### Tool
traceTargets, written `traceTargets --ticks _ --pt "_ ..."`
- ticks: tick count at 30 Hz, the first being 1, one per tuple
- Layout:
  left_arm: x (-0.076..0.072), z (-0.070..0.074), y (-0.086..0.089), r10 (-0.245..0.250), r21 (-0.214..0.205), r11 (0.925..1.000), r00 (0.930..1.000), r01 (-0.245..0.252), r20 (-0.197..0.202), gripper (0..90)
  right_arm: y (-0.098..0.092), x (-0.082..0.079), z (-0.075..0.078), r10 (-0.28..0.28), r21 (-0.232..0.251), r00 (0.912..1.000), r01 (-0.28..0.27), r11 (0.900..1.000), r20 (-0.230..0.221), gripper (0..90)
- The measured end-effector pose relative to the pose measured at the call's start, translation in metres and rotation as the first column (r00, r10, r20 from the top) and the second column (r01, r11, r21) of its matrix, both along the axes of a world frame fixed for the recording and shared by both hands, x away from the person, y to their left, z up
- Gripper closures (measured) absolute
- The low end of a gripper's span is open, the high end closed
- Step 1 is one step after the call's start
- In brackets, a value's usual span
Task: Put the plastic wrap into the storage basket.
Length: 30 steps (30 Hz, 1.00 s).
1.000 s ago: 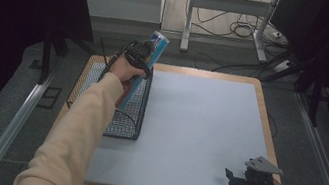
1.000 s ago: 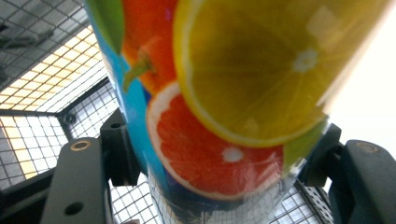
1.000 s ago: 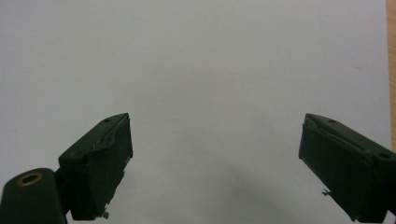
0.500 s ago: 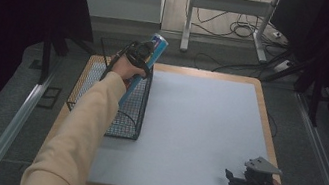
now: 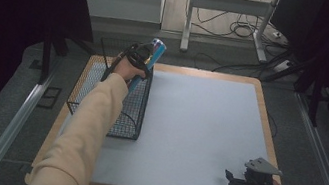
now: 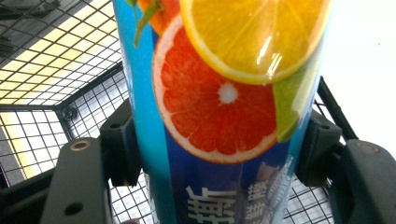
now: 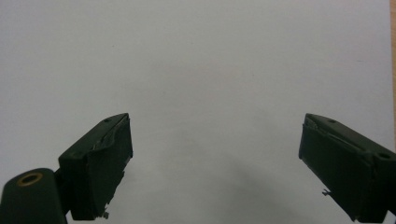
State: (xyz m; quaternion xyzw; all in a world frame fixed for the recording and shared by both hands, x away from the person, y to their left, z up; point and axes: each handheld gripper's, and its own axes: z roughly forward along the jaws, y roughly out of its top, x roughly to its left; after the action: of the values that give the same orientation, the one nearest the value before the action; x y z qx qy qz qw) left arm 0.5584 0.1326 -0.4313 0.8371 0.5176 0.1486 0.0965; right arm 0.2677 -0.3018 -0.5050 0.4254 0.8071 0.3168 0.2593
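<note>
Pale grey matting (image 5: 196, 133) covers a wood-edged table (image 5: 264, 114) that takes up the middle of the high view, with dark carpet around it, metal rails running down the lower left and lower right, and cables trailing past a white table frame at the top centre. Black shadow closes off the upper left and upper right corners.

From the bottom left of the high view a forearm in a cream sleeve (image 5: 88, 125) stretches up and forward, the hand wrapped around the left gripper (image 5: 138, 59) at the upper left of the table. Its jaws are clamped on a tall blue can (image 5: 151, 56), which tilts with its silver top toward the top of the frame and its lower end dipping over the black wire basket (image 5: 99, 107). In the left gripper view the can (image 6: 219, 116) stands between the two black pads (image 6: 122, 144), both pressed against its sides; its label shows citrus slices, and the basket's mesh (image 6: 56, 70) lies behind it.

At the lower right of the high view the right gripper (image 5: 241, 182) lies low near the table's front edge, held by a hand, pointing toward the left of the frame. In the right gripper view its jaws stand wide apart over bare matting (image 7: 210, 84) with nothing between them.
</note>
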Motion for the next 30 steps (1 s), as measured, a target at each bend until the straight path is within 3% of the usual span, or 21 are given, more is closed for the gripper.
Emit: traceTargets --ticks 7,9,16,19,24,26,28,30 --pt "-0.003 0.000 -0.001 -0.008 0.012 0.9999 0.9997 0.007 0.023 31.3 0.001 0.000 0.000 0.004 -0.001 1.0000 -0.004 1.0000 -0.002 9.8" --pt "-0.005 0.002 -0.002 -0.008 0.007 1.0000 0.9989 0.008 0.047 31.0 0.001 0.000 0.000 0.001 0.000 1.0000 -0.001 1.0000 0.002 9.9" --pt "-0.014 0.009 -0.003 -0.018 0.035 0.9993 0.9963 0.015 0.084 22.9 0.003 0.000 -0.001 0.009 -0.005 0.9999 -0.009 0.9999 -0.007 9.9" --pt "-0.019 0.013 0.001 -0.010 -0.009 0.9999 0.9965 0.010 0.083 17.1 0.003 -0.001 0.000 0.007 -0.003 1.0000 -0.007 1.0000 -0.006 9.9" --pt "-0.036 0.025 0.005 -0.018 -0.088 0.9957 0.9923 0.029 0.122 12.9 0.003 -0.001 0.000 0.007 0.002 0.9999 -0.007 1.0000 -0.009 9.8" --pt "-0.045 0.030 0.005 -0.024 -0.096 0.9946 0.9881 0.039 0.152 11.9 0.003 -0.001 0.000 0.007 0.000 0.9999 -0.007 1.0000 -0.009 9.8" --pt "-0.055 0.036 0.005 -0.005 -0.108 0.9937 0.9769 0.029 0.213 11.9 0.003 -0.001 0.000 0.006 -0.001 1.0000 -0.006 1.0000 -0.007 9.9" --pt "-0.065 0.041 0.005 -0.022 -0.150 0.9872 0.9760 0.055 0.217 13.0 0.002 -0.001 0.000 0.006 0.007 0.9999 -0.005 1.0000 -0.011 9.9"
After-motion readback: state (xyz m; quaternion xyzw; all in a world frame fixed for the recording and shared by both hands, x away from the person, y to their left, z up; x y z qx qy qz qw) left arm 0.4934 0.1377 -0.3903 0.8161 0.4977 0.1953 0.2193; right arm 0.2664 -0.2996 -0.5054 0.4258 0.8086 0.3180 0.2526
